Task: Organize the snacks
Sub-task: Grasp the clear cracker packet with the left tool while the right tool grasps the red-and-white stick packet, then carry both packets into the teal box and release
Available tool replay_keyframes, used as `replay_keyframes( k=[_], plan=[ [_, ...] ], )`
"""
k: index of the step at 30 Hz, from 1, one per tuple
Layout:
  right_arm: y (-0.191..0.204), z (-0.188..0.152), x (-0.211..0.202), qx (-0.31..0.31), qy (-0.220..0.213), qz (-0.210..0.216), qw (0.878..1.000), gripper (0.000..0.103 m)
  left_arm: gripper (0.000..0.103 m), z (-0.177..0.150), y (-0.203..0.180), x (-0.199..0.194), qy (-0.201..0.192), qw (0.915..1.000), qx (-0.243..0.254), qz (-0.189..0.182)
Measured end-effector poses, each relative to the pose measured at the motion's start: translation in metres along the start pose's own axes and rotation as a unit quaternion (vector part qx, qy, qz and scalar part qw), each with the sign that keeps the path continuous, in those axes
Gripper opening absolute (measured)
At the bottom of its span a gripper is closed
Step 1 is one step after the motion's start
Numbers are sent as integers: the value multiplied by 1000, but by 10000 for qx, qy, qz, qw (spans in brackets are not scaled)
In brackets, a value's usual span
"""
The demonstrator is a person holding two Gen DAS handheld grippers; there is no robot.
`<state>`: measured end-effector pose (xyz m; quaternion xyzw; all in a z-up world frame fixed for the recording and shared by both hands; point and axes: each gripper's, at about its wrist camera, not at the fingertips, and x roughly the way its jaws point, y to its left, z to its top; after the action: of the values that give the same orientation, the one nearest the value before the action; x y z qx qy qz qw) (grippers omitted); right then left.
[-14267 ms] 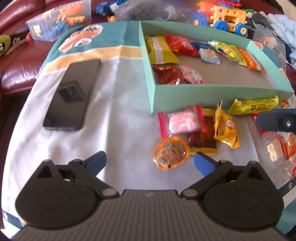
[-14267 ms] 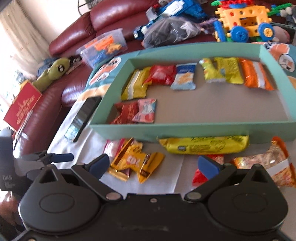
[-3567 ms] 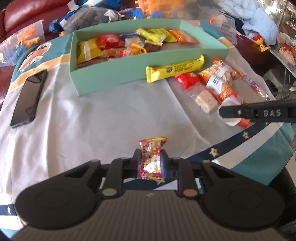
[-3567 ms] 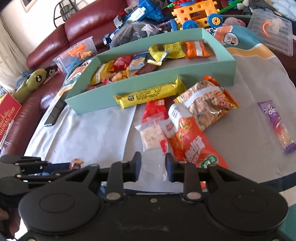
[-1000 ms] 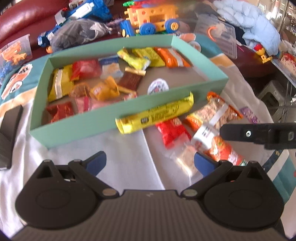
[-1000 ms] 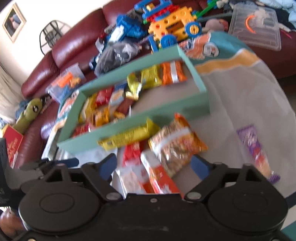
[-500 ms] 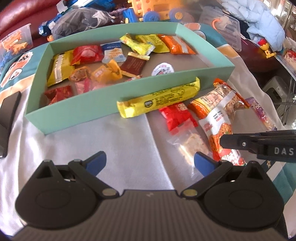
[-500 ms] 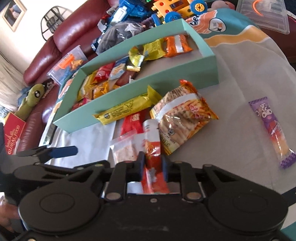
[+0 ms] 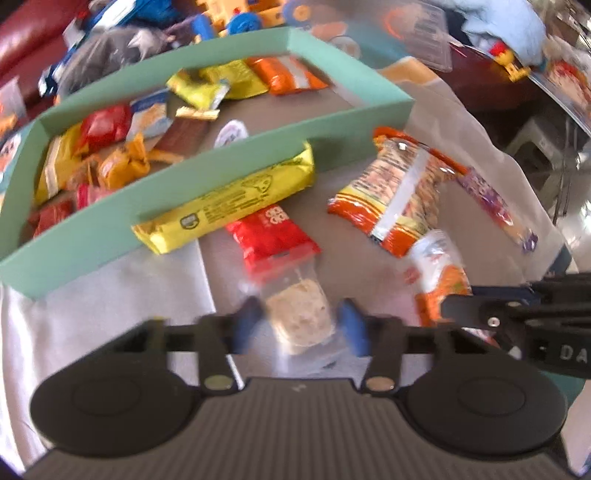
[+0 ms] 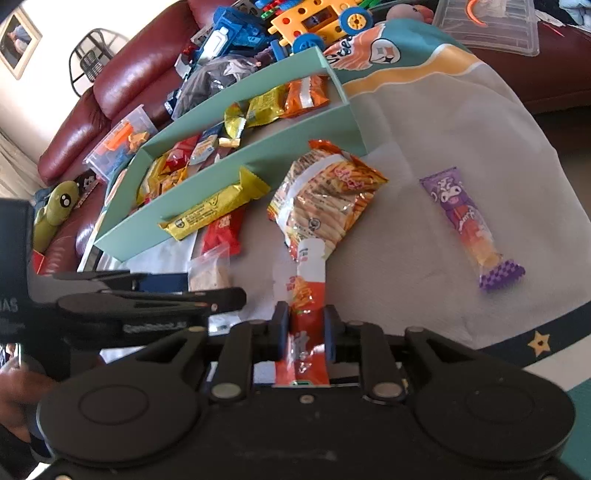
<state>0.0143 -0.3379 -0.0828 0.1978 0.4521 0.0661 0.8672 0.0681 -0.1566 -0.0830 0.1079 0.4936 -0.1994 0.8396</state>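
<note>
the clear cracker packet lies on the grey cloth in front of the mint-green box, and the left gripper has its blue fingertips on either side of it, close to its edges; the picture is smeared with motion blur there, so i cannot tell whether they actually press on it. the packet's far end touches the red packet, which lies partly under the long yellow bar leaning along the box's front wall. the right gripper has its fingers pressed onto the orange-and-white stick packet, pinching its near end while the far end points toward the big orange cracker bag and overlaps its near edge. in the left wrist view the same stick packet shows just right of the clear one, with the right gripper's black arm crossing in front of its lower part. off to the right, well apart from the rest, a purple tube snack lies on the cloth on its own. inside the box sit many small snacks: yellow, red, orange and brown wrappers bunched toward the left and far side, with bare floor at the right. behind the box are a yellow toy truck and a dark red sofa.
</note>
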Motion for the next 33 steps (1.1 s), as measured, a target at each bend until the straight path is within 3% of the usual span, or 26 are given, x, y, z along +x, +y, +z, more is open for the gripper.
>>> replay_keyframes(
  k=[4,5,6,8,13,14,16,17,23,33],
  plan=[
    [6,-4,8,-85,47,67,9999,26,38,-5,6,-3,24,10000,49,-10],
    [8,-5,9,-146,24,49,9999,27,40,-7,7,-4,44,10000,61,12],
    [10,-4,10,-200,15,33,9998,29,50,-8,9,-5,77,9999,47,46],
    [13,-4,10,-248,4,73,9997,42,56,-13,14,-6,86,9999,-2,101],
    [27,-12,11,-622,-104,-140,9979,44,56,-19,20,-9,37,9999,-58,80],
    [31,-14,11,-717,-114,-206,9971,34,55,-18,20,-8,25,10000,-37,78],
    [39,-16,13,-921,-28,-217,9955,18,37,-18,19,-9,-67,10000,31,62],
    [41,-15,13,-888,-4,-155,9959,17,33,-18,18,-10,-86,9999,39,41],
    [43,-2,4,-664,-87,-14,9978,15,32,-21,32,-26,-197,9994,-238,-182],
    [53,45,-19,-472,-639,195,9966,15,32,-3,66,-61,-649,9945,-716,-401]
  ],
)
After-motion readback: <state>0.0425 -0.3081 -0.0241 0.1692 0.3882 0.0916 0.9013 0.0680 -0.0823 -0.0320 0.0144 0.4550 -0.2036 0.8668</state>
